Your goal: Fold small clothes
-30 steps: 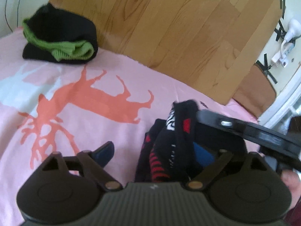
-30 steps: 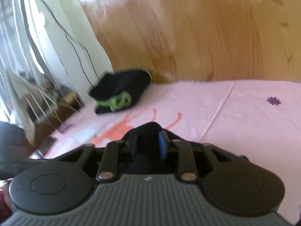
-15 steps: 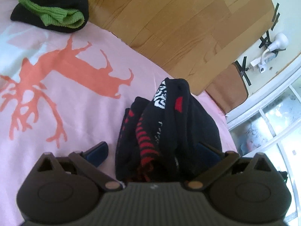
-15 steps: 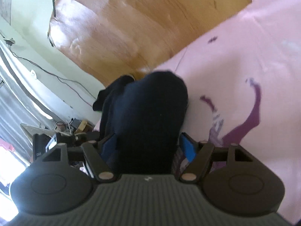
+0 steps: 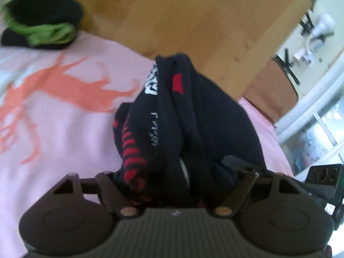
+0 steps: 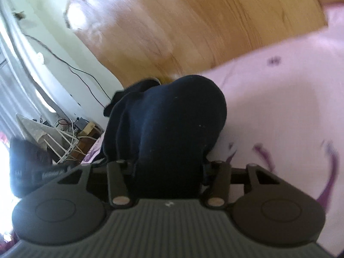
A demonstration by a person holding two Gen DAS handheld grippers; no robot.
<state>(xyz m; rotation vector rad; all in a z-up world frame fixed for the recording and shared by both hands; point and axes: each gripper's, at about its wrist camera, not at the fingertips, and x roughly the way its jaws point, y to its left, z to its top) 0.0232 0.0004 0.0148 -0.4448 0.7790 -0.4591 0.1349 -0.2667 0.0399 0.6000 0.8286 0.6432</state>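
A bunched black garment with red stripes and white print (image 5: 182,120) fills the space between the fingers of my left gripper (image 5: 172,172), whose jaws press against its sides above the pink bedspread (image 5: 53,129). In the right wrist view the same dark garment (image 6: 172,124) bulges between the fingers of my right gripper (image 6: 169,167), which clamps it. The fingertips of both grippers are hidden by cloth.
A folded black and green garment (image 5: 40,30) lies at the far left by the wooden headboard (image 5: 182,17). Part of the right gripper (image 5: 322,182) shows at the right edge. Cables and a rack (image 6: 64,133) stand off the bed's left side.
My left gripper has closed in on the garment, which now fills more of the view. My right gripper has narrowed on the cloth and tilted over the bedspread.
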